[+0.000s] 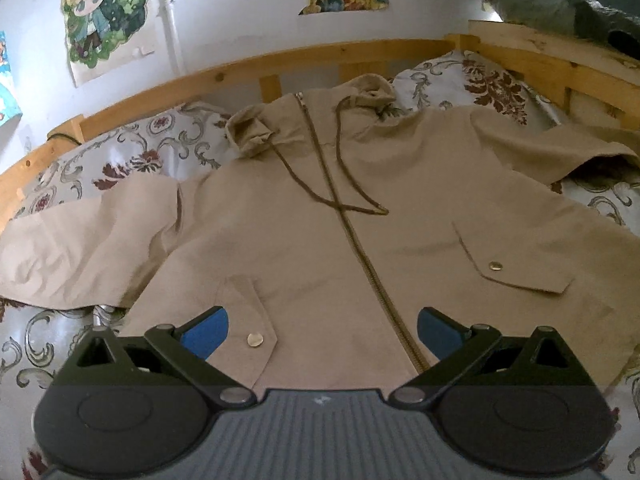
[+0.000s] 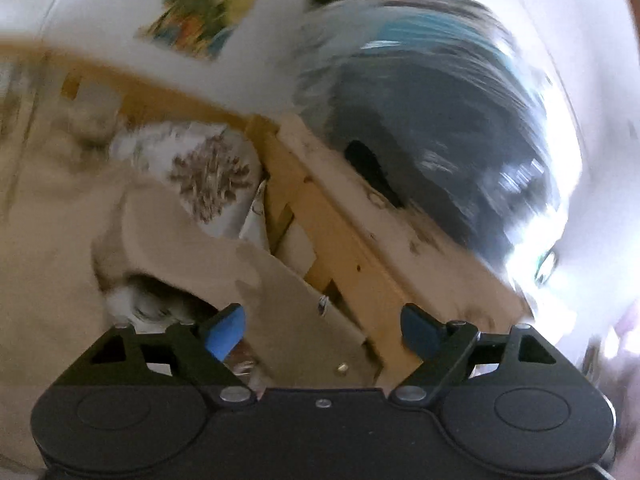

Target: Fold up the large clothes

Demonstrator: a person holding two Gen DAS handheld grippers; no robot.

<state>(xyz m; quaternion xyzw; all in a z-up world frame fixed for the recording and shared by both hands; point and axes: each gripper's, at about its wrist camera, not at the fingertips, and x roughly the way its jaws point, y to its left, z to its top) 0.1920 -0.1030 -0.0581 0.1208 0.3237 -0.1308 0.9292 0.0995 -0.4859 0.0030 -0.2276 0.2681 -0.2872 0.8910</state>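
1. My left claw (image 1: 323, 334) sits at the bottom of the left wrist view, its blue pads (image 1: 206, 332) spread wide apart with nothing clamped, hanging over the lower front of the beige jacket (image 1: 320, 248).
2. The jacket lies face up across the bed, zipper (image 1: 362, 256) closed and running up the frame's centre, a snap-flap pocket (image 1: 516, 264) at right of centre.
3. Further up, two drawcords (image 1: 344, 168) cross below the bunched hood (image 1: 372, 88); sleeves reach toward both frame edges over the floral bedspread (image 1: 132, 148).
4. Beyond, a wooden bed rail (image 1: 240, 72) curves under a white wall hung with cartoon posters (image 1: 100, 12).
5. My right claw (image 2: 323, 332), in a motion-blurred view, also stands open, empty, above a jacket sleeve (image 2: 280, 300) at lower centre, beside the bed's wooden frame (image 2: 340, 248).
6. A dark, shiny bundle (image 2: 440, 140) fills the upper right.
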